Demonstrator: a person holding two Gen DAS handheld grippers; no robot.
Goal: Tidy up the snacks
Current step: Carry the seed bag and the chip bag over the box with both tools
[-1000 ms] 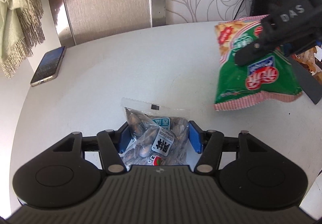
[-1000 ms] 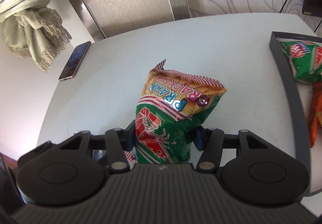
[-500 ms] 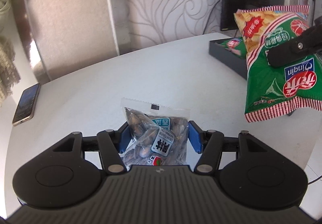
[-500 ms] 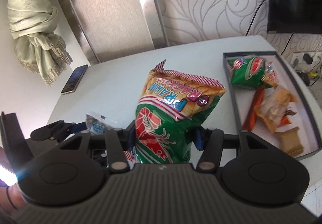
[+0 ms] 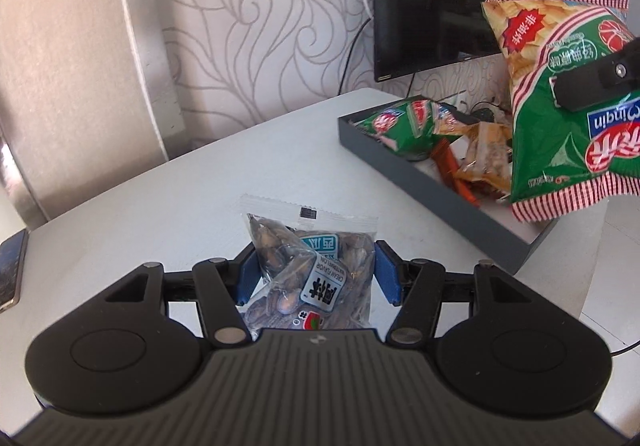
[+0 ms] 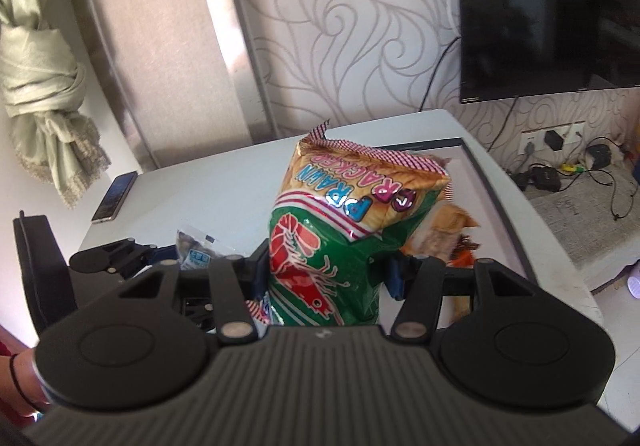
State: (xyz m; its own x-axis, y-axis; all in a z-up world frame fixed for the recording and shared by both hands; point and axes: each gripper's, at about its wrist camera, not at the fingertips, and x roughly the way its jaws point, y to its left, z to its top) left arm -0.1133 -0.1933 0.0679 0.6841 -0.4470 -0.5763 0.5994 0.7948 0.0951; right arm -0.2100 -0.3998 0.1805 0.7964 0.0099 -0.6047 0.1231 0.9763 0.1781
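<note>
My left gripper (image 5: 316, 276) is shut on a clear bag of sunflower seeds (image 5: 310, 270) and holds it above the white table (image 5: 168, 213). My right gripper (image 6: 326, 270) is shut on a green prawn cracker bag (image 6: 344, 230) and holds it up over the near end of the dark grey tray (image 5: 424, 181). The cracker bag also shows at the right of the left wrist view (image 5: 560, 101). The tray holds a small green snack bag (image 5: 404, 121), an orange stick pack and other wrapped snacks. The left gripper (image 6: 176, 258) with the seed bag (image 6: 192, 250) shows in the right wrist view.
A phone (image 6: 114, 197) lies at the table's far left edge. A black TV (image 6: 548, 5) hangs on the patterned wall behind the tray. A knotted curtain (image 6: 44, 97) hangs at the left. Cables and a power socket (image 6: 552, 141) are beyond the table's right side.
Both grippers have swung right toward the tray with their bags still held. The prawn cracker bag is now over the tray's near end, and the tray is in full view.
</note>
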